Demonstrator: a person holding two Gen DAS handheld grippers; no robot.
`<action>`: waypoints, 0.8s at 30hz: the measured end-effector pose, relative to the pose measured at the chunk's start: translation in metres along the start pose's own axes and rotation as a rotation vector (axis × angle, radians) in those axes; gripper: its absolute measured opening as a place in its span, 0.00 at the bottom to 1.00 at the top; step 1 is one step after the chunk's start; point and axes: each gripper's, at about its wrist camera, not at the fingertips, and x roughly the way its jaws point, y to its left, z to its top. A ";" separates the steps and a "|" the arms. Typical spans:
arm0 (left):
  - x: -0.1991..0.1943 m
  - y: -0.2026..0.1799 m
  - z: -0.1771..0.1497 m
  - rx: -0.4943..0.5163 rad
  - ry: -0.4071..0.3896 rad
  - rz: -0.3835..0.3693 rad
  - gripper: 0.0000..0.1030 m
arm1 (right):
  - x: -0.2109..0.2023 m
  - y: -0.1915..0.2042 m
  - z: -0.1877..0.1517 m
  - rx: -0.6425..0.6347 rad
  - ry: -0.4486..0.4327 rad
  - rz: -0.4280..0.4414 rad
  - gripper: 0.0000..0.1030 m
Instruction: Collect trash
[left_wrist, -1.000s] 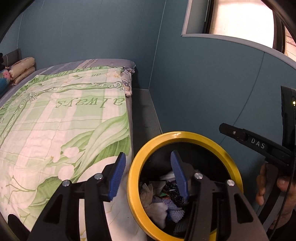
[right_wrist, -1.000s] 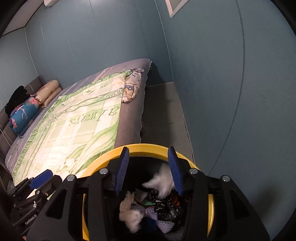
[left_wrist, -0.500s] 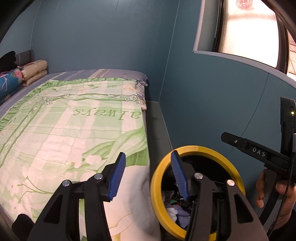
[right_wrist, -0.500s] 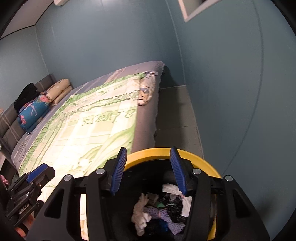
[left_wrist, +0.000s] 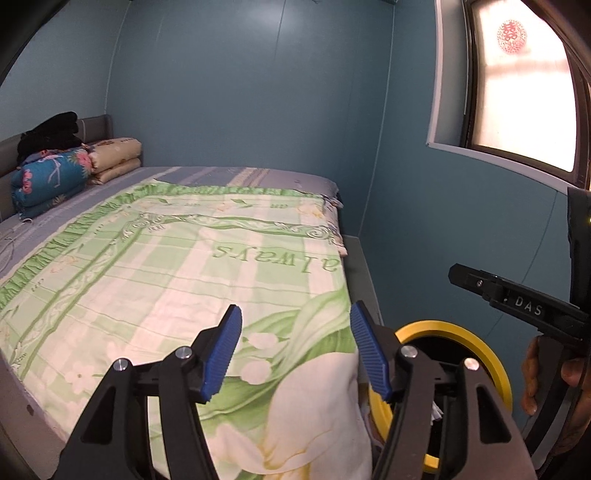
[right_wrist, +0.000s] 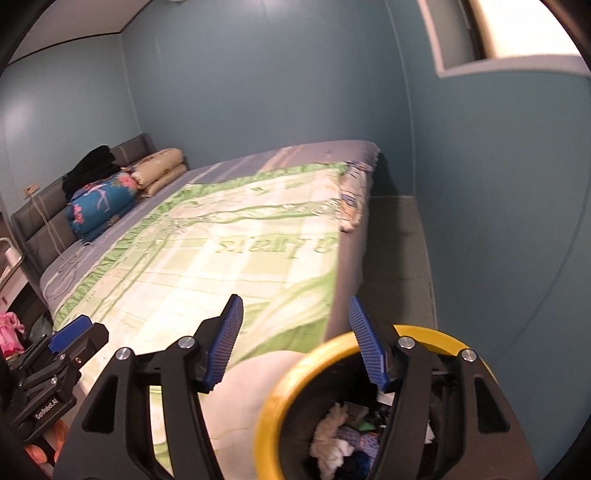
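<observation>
A black bin with a yellow rim (right_wrist: 275, 402) stands on the floor by the bed's corner; crumpled white paper and dark scraps (right_wrist: 332, 435) lie inside. My right gripper (right_wrist: 295, 310) hovers above its near rim, blue pads apart and opening, with nothing between them. My left gripper (left_wrist: 295, 317) hangs over the bed's corner to the left of the bin (left_wrist: 493, 358), its jaws also opening and empty. In the left wrist view one finger (left_wrist: 517, 301) of the right gripper shows at the right edge, with a hand (left_wrist: 546, 373) below it.
A bed with a green and white quilt (left_wrist: 177, 269) fills the left. Folded bedding (left_wrist: 51, 177) is stacked at the headboard. Blue walls and a window (left_wrist: 524, 81) close in the right side. A narrow strip of floor (right_wrist: 399, 251) runs between bed and wall.
Both grippers rose and drew back from the bin, which slid to the lower right of both views. Both pairs of jaws widened. The white scrap by the right pads is gone from there.
</observation>
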 end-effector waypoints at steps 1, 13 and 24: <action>-0.004 0.003 0.001 0.001 -0.007 0.010 0.59 | -0.002 0.006 0.002 -0.011 -0.006 0.008 0.60; -0.064 0.043 0.005 -0.020 -0.106 0.136 0.82 | -0.040 0.073 -0.001 -0.058 -0.120 0.074 0.91; -0.107 0.060 -0.009 -0.047 -0.215 0.219 0.92 | -0.066 0.101 -0.015 -0.083 -0.191 0.033 0.92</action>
